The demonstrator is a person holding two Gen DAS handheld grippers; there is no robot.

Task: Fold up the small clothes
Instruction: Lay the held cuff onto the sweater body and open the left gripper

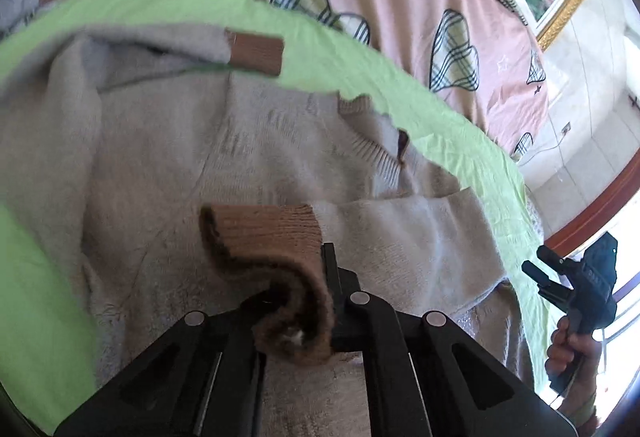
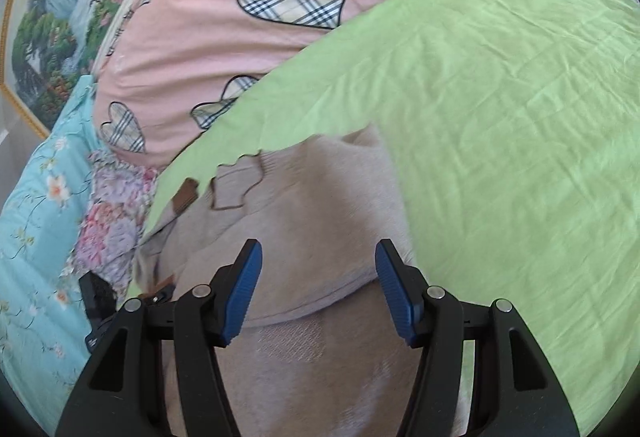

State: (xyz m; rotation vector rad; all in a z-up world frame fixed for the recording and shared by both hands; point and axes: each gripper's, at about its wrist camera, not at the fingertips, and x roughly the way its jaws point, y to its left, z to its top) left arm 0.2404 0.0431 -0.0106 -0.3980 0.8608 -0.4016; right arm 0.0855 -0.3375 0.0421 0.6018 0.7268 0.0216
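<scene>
A small beige knit sweater (image 1: 168, 157) lies on a green sheet (image 1: 360, 61). It has brown ribbed cuffs. My left gripper (image 1: 304, 301) is shut on one brown cuff (image 1: 264, 237) and holds that sleeve over the sweater's body. The other sleeve's cuff (image 1: 258, 51) lies at the far edge. My right gripper (image 2: 318, 277) is open and empty, hovering over the sweater (image 2: 312, 205) near its collar side; it also shows in the left wrist view (image 1: 560, 277), off the sheet's right edge, held in a hand.
A pink quilt with plaid hearts (image 2: 248, 21) lies beyond the green sheet (image 2: 500, 117). A turquoise floral cover (image 2: 36, 229) is at the left. A framed landscape picture (image 2: 52, 21) stands behind. A white wall and a red-brown trim (image 1: 592, 213) are at the right.
</scene>
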